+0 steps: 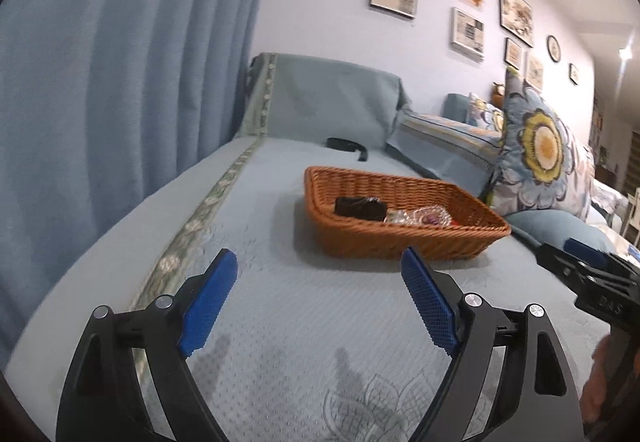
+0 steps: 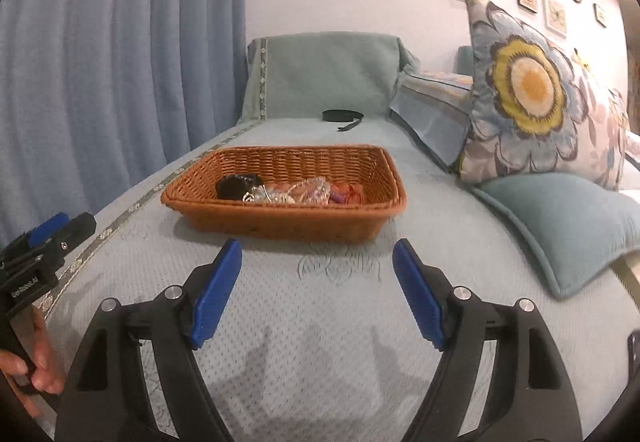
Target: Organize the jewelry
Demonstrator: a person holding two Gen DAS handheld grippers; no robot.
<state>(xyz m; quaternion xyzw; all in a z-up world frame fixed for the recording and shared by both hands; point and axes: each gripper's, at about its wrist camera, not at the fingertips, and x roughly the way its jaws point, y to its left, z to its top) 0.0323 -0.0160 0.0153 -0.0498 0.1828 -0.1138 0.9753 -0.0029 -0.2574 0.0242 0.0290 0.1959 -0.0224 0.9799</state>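
Our fingers (image 1: 208,306) gape on both grippers (nothing held); at twelve o'clock, the wicker basket (image 2: 280,219) holds, seemingly, jewelry (image 2: 292,193).

A flowered cushion (image 2: 536,89) leans above a plain teal cushion (image 2: 560,226) on the sofa cover (image 2: 320,322), a black strap (image 2: 342,116) behind, blue curtain (image 2: 100,61) left

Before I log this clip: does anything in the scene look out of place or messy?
One thing: a black strap lies loose on the sofa cover, apart from the wicker basket that holds the jumbled jewelry. Both the left gripper and right gripper are open and empty. Nothing looks spilled or damaged.
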